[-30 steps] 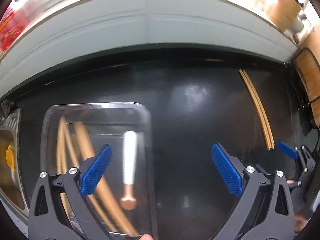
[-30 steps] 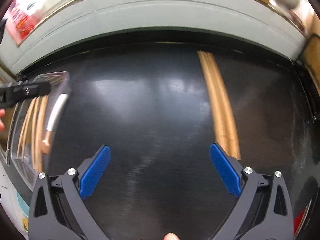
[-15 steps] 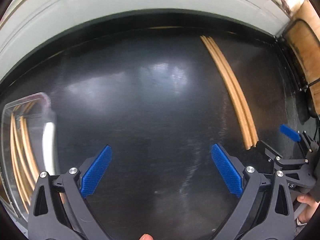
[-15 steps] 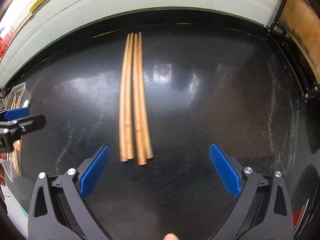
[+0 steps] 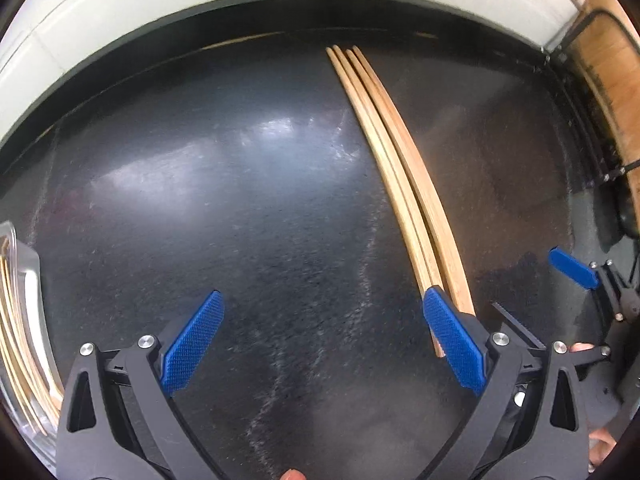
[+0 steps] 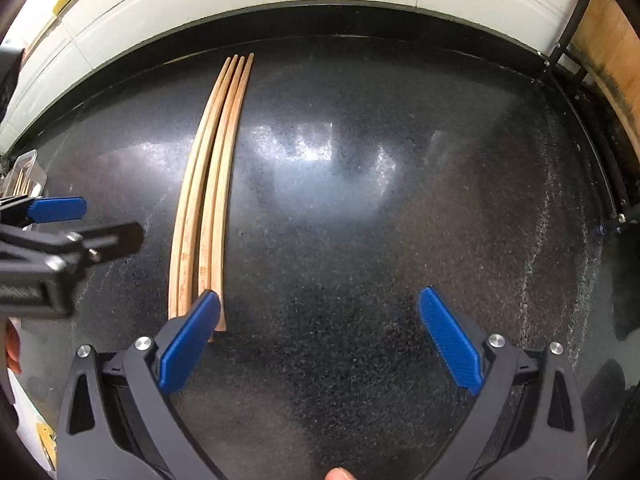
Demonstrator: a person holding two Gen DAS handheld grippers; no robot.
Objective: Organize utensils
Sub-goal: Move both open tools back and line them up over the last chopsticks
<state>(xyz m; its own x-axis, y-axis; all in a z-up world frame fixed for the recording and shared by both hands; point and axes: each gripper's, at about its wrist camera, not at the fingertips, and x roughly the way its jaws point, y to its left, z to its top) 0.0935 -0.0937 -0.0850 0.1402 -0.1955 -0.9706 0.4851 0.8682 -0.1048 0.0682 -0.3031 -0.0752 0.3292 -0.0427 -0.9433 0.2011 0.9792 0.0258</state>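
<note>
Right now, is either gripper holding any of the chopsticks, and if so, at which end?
Nothing is held. The left gripper and right gripper are both open and empty; the four chopsticks lie loose on the black counter.

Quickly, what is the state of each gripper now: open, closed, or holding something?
Left gripper: open, holding nothing.
Right gripper: open, holding nothing; the chopsticks lie on the counter.

Pale tan wooden chopsticks (image 6: 208,200); glossy black speckled stone counter (image 6: 360,240); black grippers' textured blue finger pads (image 6: 448,340).
</note>
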